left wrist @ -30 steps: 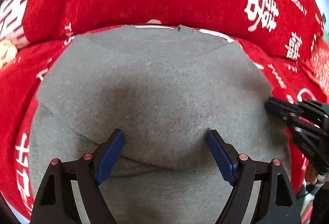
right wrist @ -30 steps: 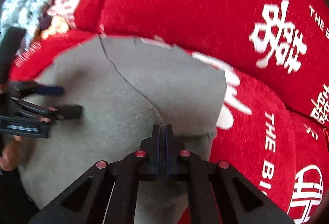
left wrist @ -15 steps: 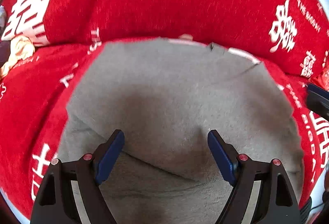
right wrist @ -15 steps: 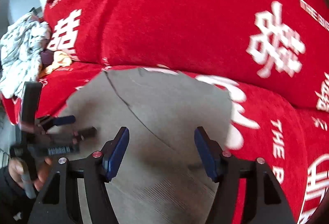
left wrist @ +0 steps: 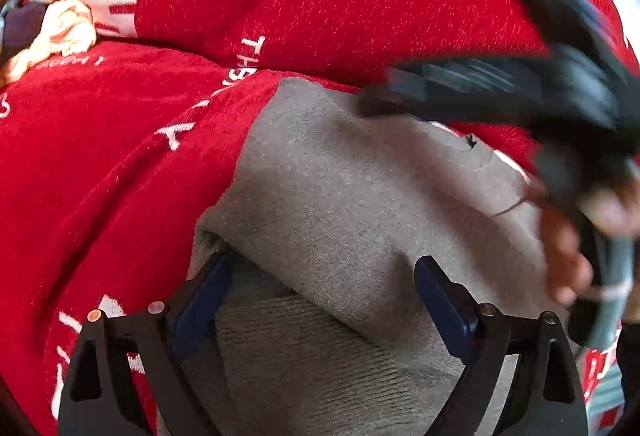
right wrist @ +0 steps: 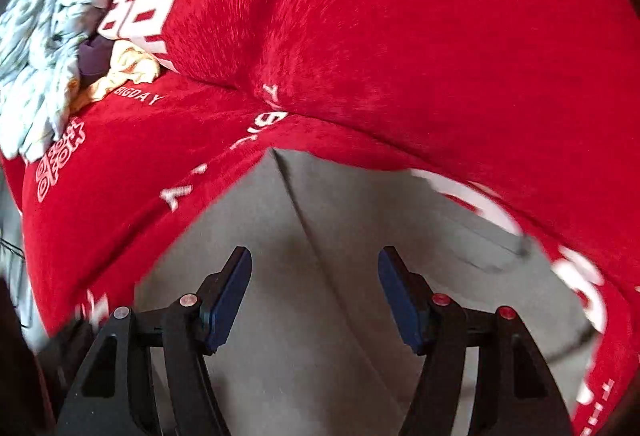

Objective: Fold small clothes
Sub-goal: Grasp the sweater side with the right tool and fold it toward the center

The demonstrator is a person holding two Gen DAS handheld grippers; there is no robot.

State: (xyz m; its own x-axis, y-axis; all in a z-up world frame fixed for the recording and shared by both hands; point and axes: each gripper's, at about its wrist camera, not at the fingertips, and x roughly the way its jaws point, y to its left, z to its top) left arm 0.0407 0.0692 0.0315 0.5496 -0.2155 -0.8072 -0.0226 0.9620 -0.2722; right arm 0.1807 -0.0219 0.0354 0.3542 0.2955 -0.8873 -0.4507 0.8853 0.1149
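Note:
A grey garment (left wrist: 360, 203) lies folded on a red sofa cover (left wrist: 120, 175), one flap laid over a ribbed lower part. My left gripper (left wrist: 320, 276) is open just above the garment's near left edge, holding nothing. My right gripper (right wrist: 314, 276) is open above the same garment (right wrist: 280, 316), over a fold line that runs away from me. In the left wrist view the right gripper (left wrist: 500, 91) shows blurred at the upper right over the garment's far edge, with the hand that holds it.
The red cover's backrest (right wrist: 400, 35) with white characters rises behind the garment. A pile of pale patterned clothes (right wrist: 44, 47) and a yellow piece (right wrist: 128, 71) lie at the far left of the seat.
My right gripper opened and let go of the garment, then moved left over it. My left gripper stayed open and shifted toward the garment's left edge.

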